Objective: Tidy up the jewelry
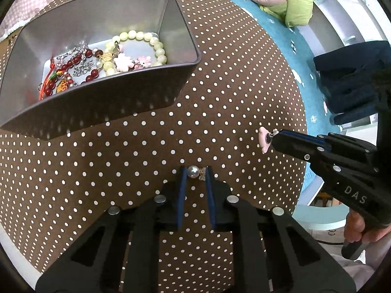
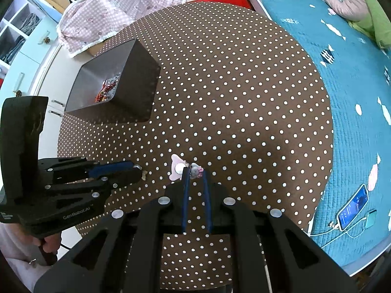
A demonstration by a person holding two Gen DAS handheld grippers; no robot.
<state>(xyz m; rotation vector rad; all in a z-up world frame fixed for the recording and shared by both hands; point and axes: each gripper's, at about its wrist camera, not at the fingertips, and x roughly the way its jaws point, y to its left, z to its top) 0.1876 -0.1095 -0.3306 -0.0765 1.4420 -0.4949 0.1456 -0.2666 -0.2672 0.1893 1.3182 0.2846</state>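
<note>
My left gripper (image 1: 196, 172) is shut on a pearl earring (image 1: 192, 172) with a small gold part, just above the polka-dot table (image 1: 146, 146). My right gripper (image 2: 194, 171) is shut on a pink flower earring (image 2: 176, 169) with a small grey-pink charm (image 2: 195, 169) between the pads. The right gripper (image 1: 275, 138) and its pink earring (image 1: 264, 139) also show at right in the left wrist view. The left gripper (image 2: 139, 169) shows at left in the right wrist view. A grey metal box (image 1: 136, 83) holds bead bracelets (image 1: 144, 46) and red beads (image 1: 70, 66); it also shows in the right wrist view (image 2: 132, 92).
A teal bedspread (image 2: 354, 97) lies to the right of the round table, with a phone (image 2: 353, 207) on a cable. Pink checked cloth (image 2: 110, 7) lies behind the box. White drawers and shelves (image 2: 22, 36) stand at the far left.
</note>
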